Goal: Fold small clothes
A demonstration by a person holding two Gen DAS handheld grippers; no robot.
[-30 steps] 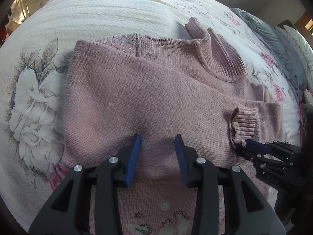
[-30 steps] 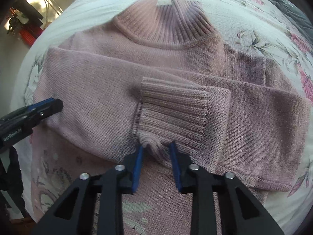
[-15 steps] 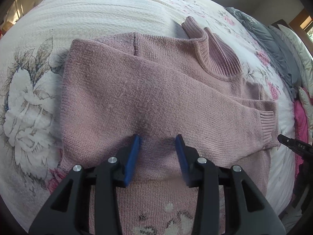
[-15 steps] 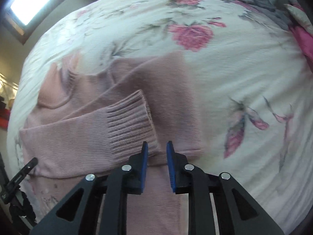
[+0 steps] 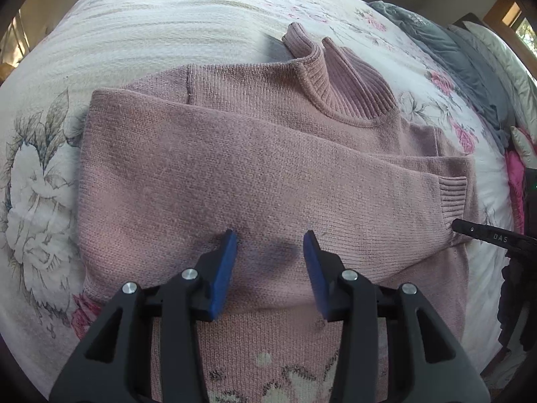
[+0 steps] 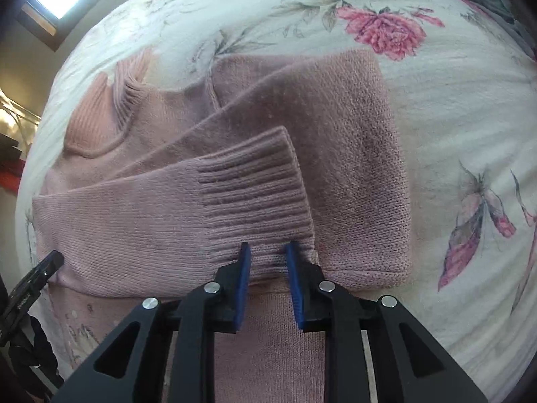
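Basically, pink sweater [image 5: 255, 174] lies flat on floral bedspread [image 5: 141, 30], collar at 1 o'clock, both sleeves crossed over chest to narrow it. Left gripper [image 5: 270, 245] hovers spread, holding nothing. Right gripper [image 6: 266, 255] jaws parted around ribbed cuff [image 6: 255, 194], likely just laid there; no pinch visible.

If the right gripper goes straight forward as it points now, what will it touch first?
Most likely the ribbed cuff of the folded sleeve: the right gripper is open, its tips at the cuff's near edge. Whether they already touch it is unclear; the sweater body lies beyond.
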